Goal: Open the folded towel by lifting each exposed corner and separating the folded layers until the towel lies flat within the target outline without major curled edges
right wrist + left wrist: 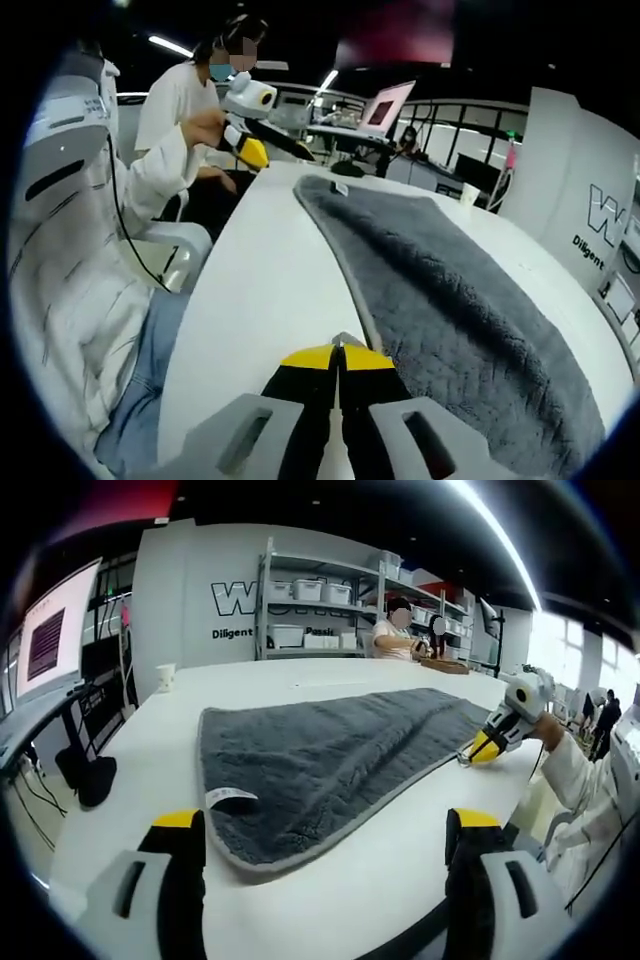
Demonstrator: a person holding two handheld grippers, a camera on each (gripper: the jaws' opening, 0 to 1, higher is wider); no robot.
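A dark grey towel (340, 750) with a lighter hem lies spread across the white table (400, 850), a white label (231, 798) at its near corner. My left gripper (327, 822) hovers in front of that near edge, jaws wide apart and holding nothing. The right gripper (478, 748) touches the towel's far right corner. In the right gripper view, my right gripper (340, 358) is shut, with a sliver of the towel's (450, 300) grey hem between its yellow tips. The left gripper (250, 148) shows far off by the towel's other end, held in a hand.
A paper cup (165, 675) stands at the table's far left. Shelves with white bins (310, 605) line the back wall, and a person (395, 638) sits there. A monitor (50, 630) stands left. The table edge (215, 290) runs beside a white chair (185, 240).
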